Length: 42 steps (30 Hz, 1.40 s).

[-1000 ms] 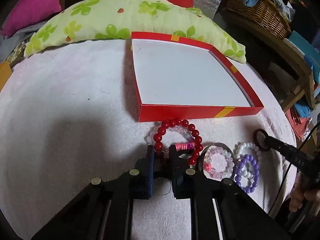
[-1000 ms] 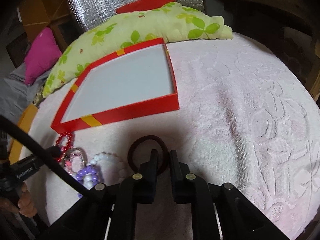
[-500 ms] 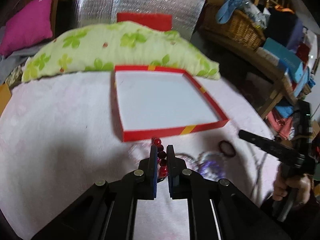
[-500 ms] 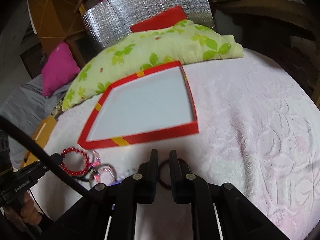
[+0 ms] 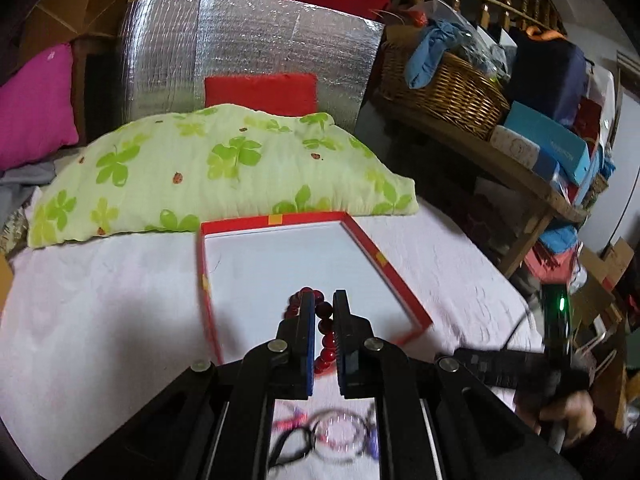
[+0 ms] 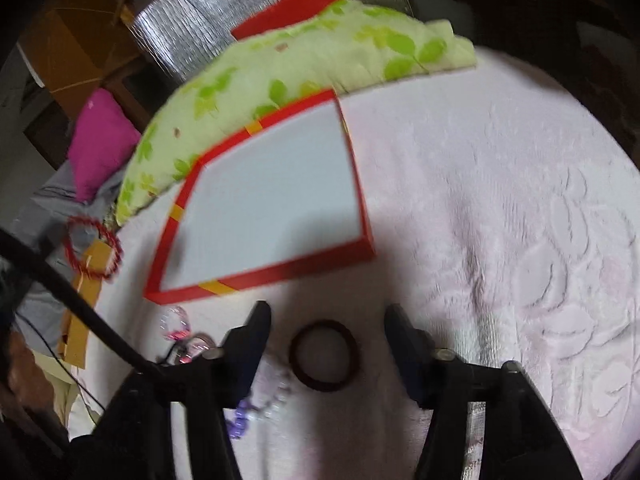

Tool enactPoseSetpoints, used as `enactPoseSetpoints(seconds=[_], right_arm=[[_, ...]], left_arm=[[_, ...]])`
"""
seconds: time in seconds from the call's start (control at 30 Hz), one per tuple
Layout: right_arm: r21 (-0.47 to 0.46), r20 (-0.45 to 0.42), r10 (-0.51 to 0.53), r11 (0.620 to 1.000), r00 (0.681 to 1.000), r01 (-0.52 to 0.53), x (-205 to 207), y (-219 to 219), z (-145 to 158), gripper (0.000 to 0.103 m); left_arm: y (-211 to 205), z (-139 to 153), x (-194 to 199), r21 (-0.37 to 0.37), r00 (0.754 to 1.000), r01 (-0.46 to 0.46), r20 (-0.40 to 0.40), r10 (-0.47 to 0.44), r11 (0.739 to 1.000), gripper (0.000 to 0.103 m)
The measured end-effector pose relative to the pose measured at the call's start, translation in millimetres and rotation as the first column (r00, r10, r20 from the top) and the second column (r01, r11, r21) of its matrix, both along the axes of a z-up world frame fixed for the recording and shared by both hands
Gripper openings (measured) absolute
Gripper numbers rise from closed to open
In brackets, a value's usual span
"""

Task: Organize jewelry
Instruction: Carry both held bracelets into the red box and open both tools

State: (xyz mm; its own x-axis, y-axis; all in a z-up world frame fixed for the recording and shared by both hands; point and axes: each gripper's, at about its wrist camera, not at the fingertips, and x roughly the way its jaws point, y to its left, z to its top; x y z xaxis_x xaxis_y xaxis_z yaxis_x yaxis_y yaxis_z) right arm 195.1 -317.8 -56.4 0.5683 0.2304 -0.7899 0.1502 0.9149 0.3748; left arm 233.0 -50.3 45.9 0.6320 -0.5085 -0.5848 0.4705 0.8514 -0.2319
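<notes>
My left gripper (image 5: 323,300) is shut on a red bead bracelet (image 5: 325,334) and holds it in the air over the near edge of the red box (image 5: 372,252) with the white inside. In the right wrist view the same bracelet (image 6: 93,247) hangs at the far left, left of the box (image 6: 260,272). My right gripper (image 6: 326,312) is open, its fingers on either side of a dark round hair band (image 6: 325,355) that lies on the pink cover. Other bracelets (image 5: 340,432) lie blurred on the cover below my left gripper.
A green clover-print pillow (image 5: 208,172) lies behind the box, with a silver foil panel (image 5: 248,52) behind it. A magenta cushion (image 5: 32,108) is at the left. A wicker basket (image 5: 444,88) and boxes sit on a wooden shelf at the right.
My left gripper has lifted the red bead bracelet off the cover and carried it over the box edge. My right gripper has opened wide around the hair band.
</notes>
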Motion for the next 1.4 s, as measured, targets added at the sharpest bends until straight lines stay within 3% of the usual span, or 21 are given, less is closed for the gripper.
enactPoseSetpoints(seconds=[0.07, 0.13, 0.17, 0.23, 0.33, 0.47, 0.6, 0.73, 0.9, 1.0, 1.03, 1.13, 1.2, 1.4], right_arm=[[-0.061, -0.039, 0.028, 0.998, 0.999, -0.031, 3, 5, -9, 0.057], [-0.12, -0.095, 0.054, 0.991, 0.994, -0.065, 8, 13, -21, 0.029], [-0.179, -0.105, 0.06, 0.981, 0.993, -0.078, 10, 20, -25, 0.026], [-0.277, -0.089, 0.089, 0.955, 0.992, -0.111, 9, 30, -23, 0.005], [-0.328, -0.038, 0.11, 0.938, 0.993, -0.117, 3, 38, -13, 0.005], [-0.276, 0.118, 0.131, 0.957, 0.984, -0.094, -2, 38, 20, 0.005], [-0.216, 0.201, 0.123, 0.973, 0.972, -0.079, 16, 41, 40, 0.005], [-0.154, 0.215, 0.121, 0.984, 0.969, -0.089, 54, 47, 43, 0.005], [-0.076, 0.135, 0.1, 0.993, 0.986, -0.091, 92, 52, 20, 0.008], [-0.042, 0.119, 0.086, 0.996, 0.989, -0.081, 98, 50, 12, 0.01], [-0.036, 0.126, 0.078, 0.997, 0.989, -0.074, 99, 50, 13, 0.015], [-0.007, 0.154, 0.047, 0.999, 0.987, -0.047, 93, 44, 17, 0.031], [0.01, 0.181, 0.028, 1.0, 0.983, -0.03, 87, 39, 23, 0.033], [0.005, 0.189, 0.034, 0.999, 0.981, -0.035, 67, 39, 35, 0.033]], left_arm=[[0, -12, 13, -0.013, 1.0, -0.015, -0.022, 0.015, 1.0, 0.009], [-1, -26, 24, -0.007, 0.998, -0.029, -0.053, 0.028, 1.0, 0.009], [-2, -36, 31, 0.0, 0.996, -0.033, -0.081, 0.032, 0.999, 0.009], [-4, -50, 38, 0.024, 0.993, -0.037, -0.111, 0.04, 0.999, 0.009], [-3, -63, 40, 0.041, 0.988, -0.04, -0.146, 0.046, 0.998, 0.009], [1, -62, 38, 0.034, 0.989, -0.048, -0.138, 0.053, 0.998, 0.009], [0, -59, 38, 0.03, 0.991, -0.06, -0.122, 0.063, 0.998, 0.009], [-1, -60, 39, 0.037, 0.991, -0.066, -0.111, 0.07, 0.997, 0.009], [-2, -66, 41, 0.052, 0.991, -0.079, -0.105, 0.084, 0.996, 0.009], [-5, -71, 41, 0.095, 0.99, -0.093, -0.097, 0.102, 0.991, 0.009], [-6, -72, 40, 0.118, 0.99, -0.094, -0.092, 0.105, 0.989, 0.01], [-8, -74, 35, 0.151, 0.991, -0.094, -0.082, 0.108, 0.984, 0.034], [-8, -71, 28, 0.177, 0.992, -0.108, -0.044, 0.118, 0.978, 0.054], [-2, -62, 10, 0.212, 0.992, -0.125, 0.003, 0.127, 0.969, 0.055]])
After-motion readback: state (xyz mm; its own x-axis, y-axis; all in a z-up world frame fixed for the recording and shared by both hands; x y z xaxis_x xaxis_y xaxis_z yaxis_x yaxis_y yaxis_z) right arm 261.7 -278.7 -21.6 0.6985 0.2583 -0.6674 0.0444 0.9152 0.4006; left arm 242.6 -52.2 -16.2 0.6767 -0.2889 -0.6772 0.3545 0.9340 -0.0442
